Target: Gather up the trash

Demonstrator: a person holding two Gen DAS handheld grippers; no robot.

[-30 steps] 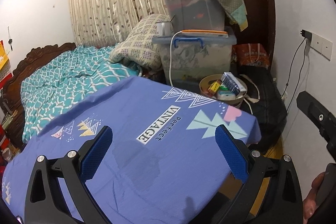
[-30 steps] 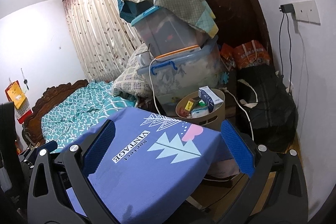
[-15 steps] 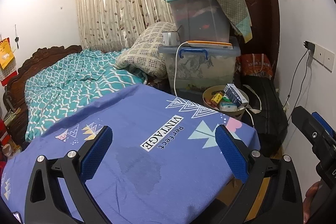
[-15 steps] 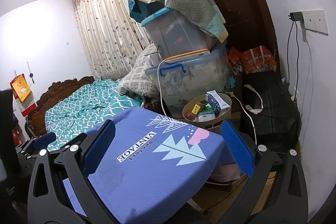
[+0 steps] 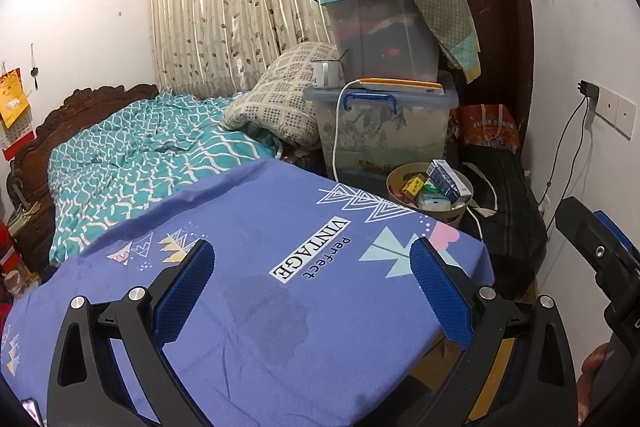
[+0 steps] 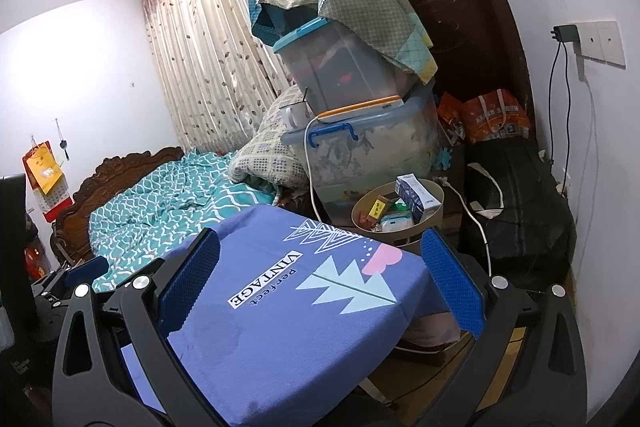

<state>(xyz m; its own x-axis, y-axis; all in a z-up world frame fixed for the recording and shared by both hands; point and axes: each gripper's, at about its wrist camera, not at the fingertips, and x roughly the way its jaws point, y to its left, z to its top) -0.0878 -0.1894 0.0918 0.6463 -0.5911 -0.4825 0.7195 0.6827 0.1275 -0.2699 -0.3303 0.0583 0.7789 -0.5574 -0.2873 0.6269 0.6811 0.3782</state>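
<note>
Round beige bin (image 5: 430, 187) on the floor past the far corner of the blue-clothed tabletop (image 5: 256, 267), already holding small cartons and wrappers. Left tongs (image 5: 310, 291) and right tongs (image 6: 318, 283) spread wide over the cloth, gripping nothing. No loose trash visible on the cloth: fits either everything binned or pieces out of view

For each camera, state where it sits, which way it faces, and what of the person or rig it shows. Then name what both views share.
Left wrist: sits on the left gripper, facing across the blue cloth toward the bed; its open fingers, the right gripper and a bit of hand at right show.
Right wrist: sits on the right gripper, facing the stacked bins; its open fingers show, the left gripper at left.
Shared: the cloth, the bins, the round bin of trash.
</note>
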